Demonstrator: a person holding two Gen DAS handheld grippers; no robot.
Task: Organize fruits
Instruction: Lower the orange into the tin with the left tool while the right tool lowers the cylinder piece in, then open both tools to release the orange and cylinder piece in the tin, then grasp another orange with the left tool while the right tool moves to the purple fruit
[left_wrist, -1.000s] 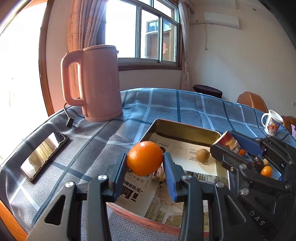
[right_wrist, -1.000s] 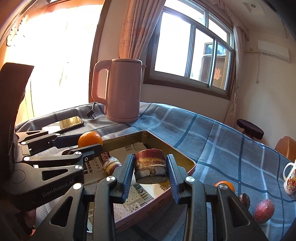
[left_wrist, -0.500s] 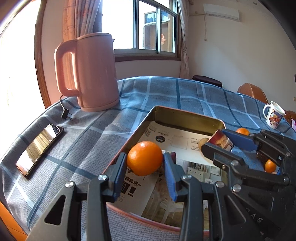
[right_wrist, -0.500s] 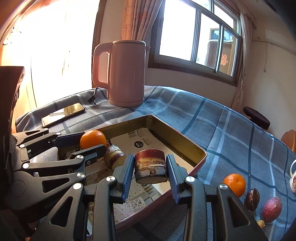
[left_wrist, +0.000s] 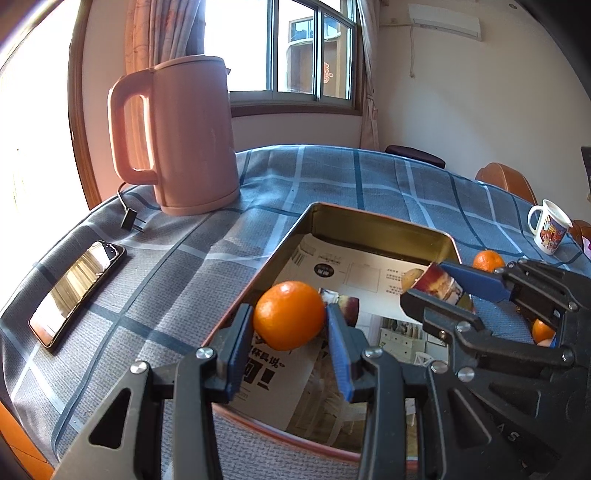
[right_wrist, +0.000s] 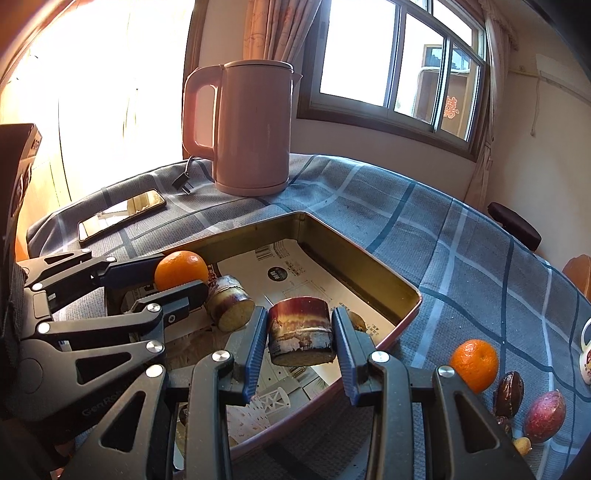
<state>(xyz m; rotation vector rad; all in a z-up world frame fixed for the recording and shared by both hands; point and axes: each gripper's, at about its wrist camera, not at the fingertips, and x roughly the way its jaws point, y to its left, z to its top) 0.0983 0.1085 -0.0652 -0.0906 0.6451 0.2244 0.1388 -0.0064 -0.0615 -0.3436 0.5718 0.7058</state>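
Note:
My left gripper (left_wrist: 290, 332) is shut on an orange (left_wrist: 289, 314) and holds it low over the near left corner of a metal tray (left_wrist: 373, 221) lined with paper. My right gripper (right_wrist: 300, 338) is shut on a purple sugarcane piece (right_wrist: 301, 330) over the tray's (right_wrist: 354, 247) right part. Another sugarcane piece (right_wrist: 229, 304) lies in the tray between the grippers, and a small brown fruit (left_wrist: 410, 277) lies farther back. On the cloth to the right are a second orange (right_wrist: 474, 364), a dark fruit (right_wrist: 509, 393) and a purple passion fruit (right_wrist: 545, 411).
A pink kettle (left_wrist: 177, 136) with its plug (left_wrist: 130, 221) stands at the back left. A phone (left_wrist: 75, 291) lies left of the tray. A mug (left_wrist: 548, 227) stands far right. The table wears a blue checked cloth (right_wrist: 424, 221).
Both grippers have come down and forward with their loads, lower over the tray. The orange now sits close above the tray's paper lining.

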